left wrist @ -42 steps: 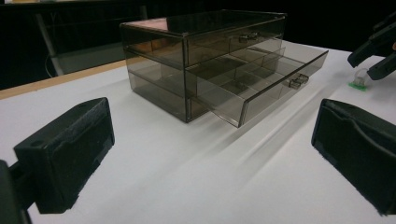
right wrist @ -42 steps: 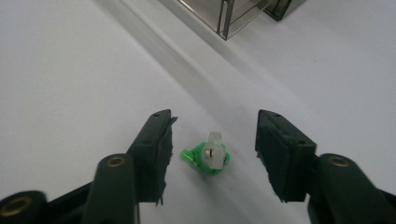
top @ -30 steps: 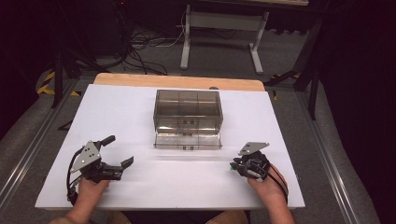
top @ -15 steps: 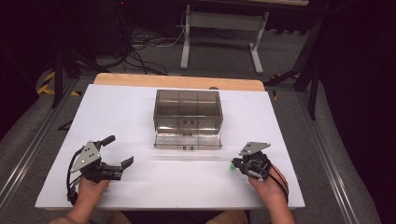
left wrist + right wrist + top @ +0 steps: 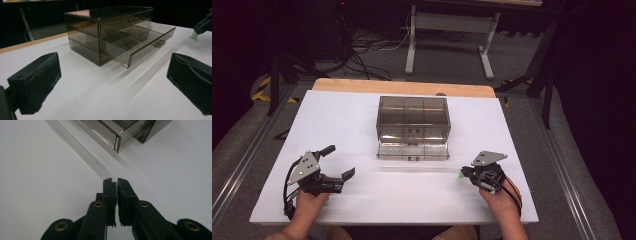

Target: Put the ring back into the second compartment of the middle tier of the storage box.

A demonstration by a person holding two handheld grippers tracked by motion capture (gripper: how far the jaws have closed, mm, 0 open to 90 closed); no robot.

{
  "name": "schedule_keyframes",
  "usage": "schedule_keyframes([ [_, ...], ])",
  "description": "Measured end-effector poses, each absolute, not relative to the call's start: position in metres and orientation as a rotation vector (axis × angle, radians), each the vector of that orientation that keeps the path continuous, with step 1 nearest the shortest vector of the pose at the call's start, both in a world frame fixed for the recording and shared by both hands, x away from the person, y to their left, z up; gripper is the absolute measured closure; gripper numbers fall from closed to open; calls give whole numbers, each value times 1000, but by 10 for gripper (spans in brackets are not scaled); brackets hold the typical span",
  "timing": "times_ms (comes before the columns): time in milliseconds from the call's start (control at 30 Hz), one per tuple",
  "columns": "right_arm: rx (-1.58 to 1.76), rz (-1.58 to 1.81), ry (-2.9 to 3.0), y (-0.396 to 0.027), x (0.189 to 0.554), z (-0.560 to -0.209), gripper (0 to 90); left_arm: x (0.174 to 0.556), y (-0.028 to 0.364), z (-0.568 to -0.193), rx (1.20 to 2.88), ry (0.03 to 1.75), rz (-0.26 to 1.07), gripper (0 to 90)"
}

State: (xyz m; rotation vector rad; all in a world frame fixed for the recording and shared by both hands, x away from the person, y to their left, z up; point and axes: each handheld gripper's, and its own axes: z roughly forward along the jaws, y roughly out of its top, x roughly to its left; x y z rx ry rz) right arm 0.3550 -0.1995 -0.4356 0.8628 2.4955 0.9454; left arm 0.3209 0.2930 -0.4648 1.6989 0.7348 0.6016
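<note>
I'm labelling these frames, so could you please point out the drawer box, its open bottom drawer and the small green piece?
drawer box (image 5: 412,107), high view, on its top panel.
open bottom drawer (image 5: 140,48), left gripper view, on its front wall.
small green piece (image 5: 193,37), left gripper view, on its green base.

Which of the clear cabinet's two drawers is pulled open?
The bottom drawer of the smoky clear cabinet is open: it juts out past the cabinet's front toward the person, while the top drawer sits flush and closed.
</note>
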Motion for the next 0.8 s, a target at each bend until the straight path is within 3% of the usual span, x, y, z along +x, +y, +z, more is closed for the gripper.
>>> schedule_keyframes([
  [800,839,1016,2429,-199,353,-424,854,321,293,-465,1694,742,601,3],
])
